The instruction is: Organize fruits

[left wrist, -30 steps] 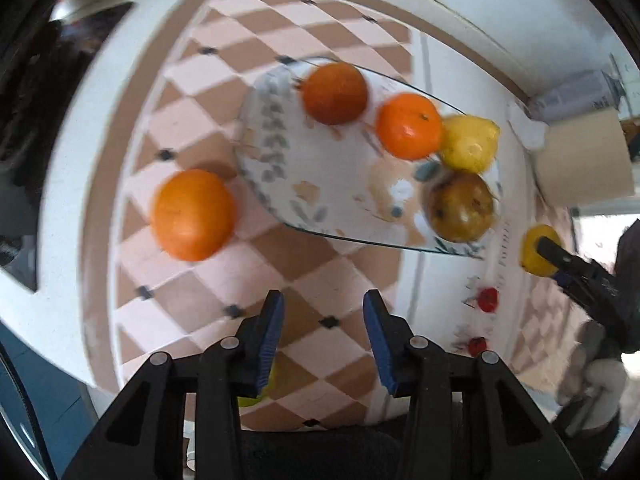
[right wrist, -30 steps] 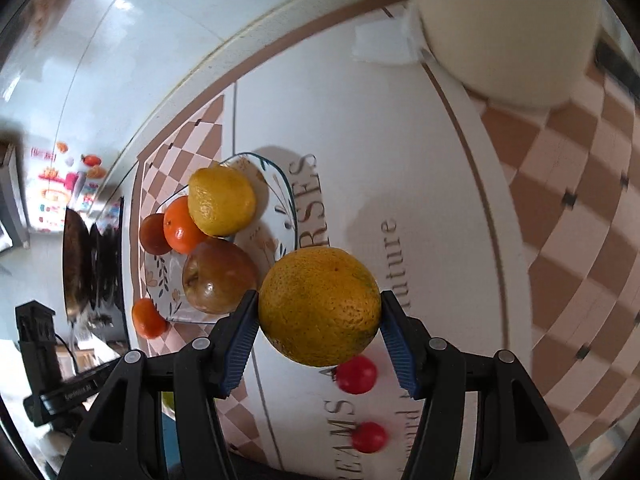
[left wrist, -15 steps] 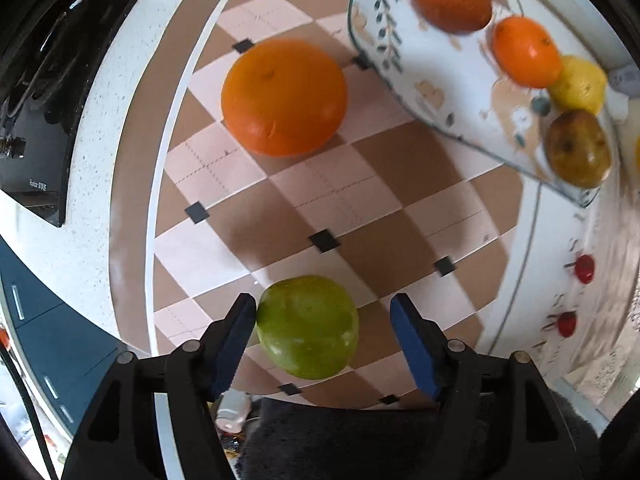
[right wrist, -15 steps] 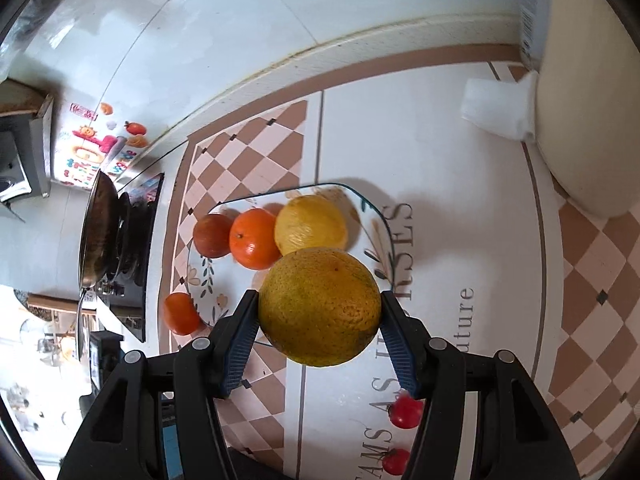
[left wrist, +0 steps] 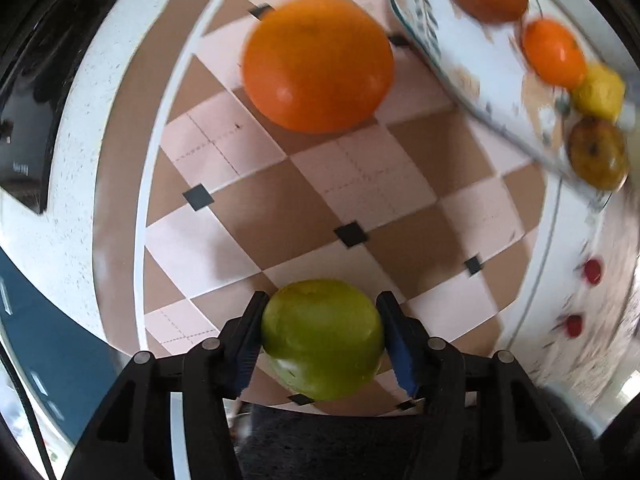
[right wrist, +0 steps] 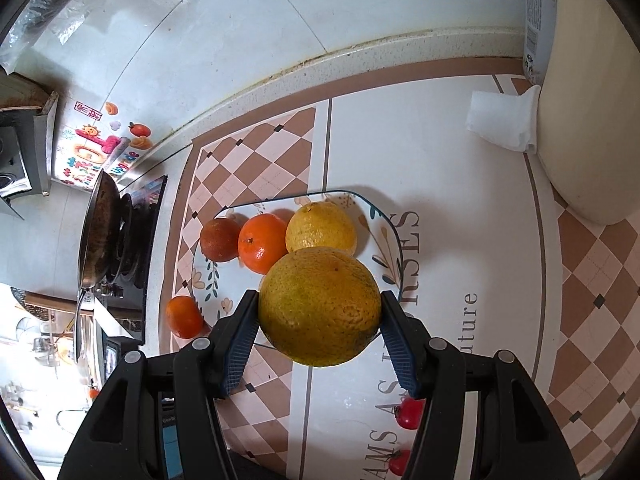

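Checkered counter (left wrist: pixel 280 200); left tool (left wrist: pixel 322 336) just closed on green fruit (left wrist: pixel 322 338).

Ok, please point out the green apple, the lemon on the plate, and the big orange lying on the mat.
green apple (left wrist: pixel 322 338), left wrist view, middle of its skin.
lemon (right wrist: pixel 321 227), right wrist view, its upper visible half.
big orange (left wrist: pixel 318 64), left wrist view, centre of its top.

Home kitchen: wok (right wrist: pixel 98 232) on stove (right wrist: pixel 134 236)
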Available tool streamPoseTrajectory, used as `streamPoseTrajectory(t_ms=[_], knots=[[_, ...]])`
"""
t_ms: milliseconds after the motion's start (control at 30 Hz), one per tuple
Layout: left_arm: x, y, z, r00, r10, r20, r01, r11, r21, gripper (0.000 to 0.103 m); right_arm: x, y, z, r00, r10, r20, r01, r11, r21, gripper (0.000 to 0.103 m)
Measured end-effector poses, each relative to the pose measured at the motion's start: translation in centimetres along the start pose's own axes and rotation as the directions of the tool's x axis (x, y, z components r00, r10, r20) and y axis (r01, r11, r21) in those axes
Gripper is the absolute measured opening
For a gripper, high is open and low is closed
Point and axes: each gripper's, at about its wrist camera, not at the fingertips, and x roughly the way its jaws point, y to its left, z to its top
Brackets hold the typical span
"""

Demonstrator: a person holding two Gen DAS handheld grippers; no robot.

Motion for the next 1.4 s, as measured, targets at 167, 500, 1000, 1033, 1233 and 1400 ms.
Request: streamPoseTrajectory(t_ms=[167,500,1000,1033,1233,1400], knots=[[-2.8,1.0,0.1,0.997,-0.075,0.036,0.076,0.997,-0.035,0.053,-0.1,0.2,-0.2,1.0,0.005,0.001,-0.005,1.0,-0.005,0.062],[0.3,1.5,0.5,0.999,-0.033,0.012,0.034,0.998,-0.059,0.054,0.3,0.3,-0.4,1.0,0.019,-0.004,-0.019,1.0,-0.005,0.062],[-0.4,1.2,1.7,0.999,-0.027,0.033,0.028,0.999,-0.046,0.055,0.2,-1.0,-0.7,1.0,0.0,-0.011,0.0,1.0,0.008,0.062],[-0.4,0.9,1.6,0.999,-0.018,0.041,0.019,0.999,-0.035,0.054,0.2,-1.0,-0.9,1.0,-0.004,-0.01,0.004,1.0,0.01,0.062],[-1.0,-2.3,0.9,0.993,0.032,0.112,-0.034,0.999,0.01,0.053,0.0,-1.2,-1.7,1.0,-0.002,0.001,0.002,1.0,0.025,0.062],[-6.1,-5.8,2.0,0.982,-0.055,0.181,0.043,0.997,0.072,0.053,0.5,-1.8,-1.0,1.0,0.002,0.0,-0.002,0.998,0.058,0.062]])
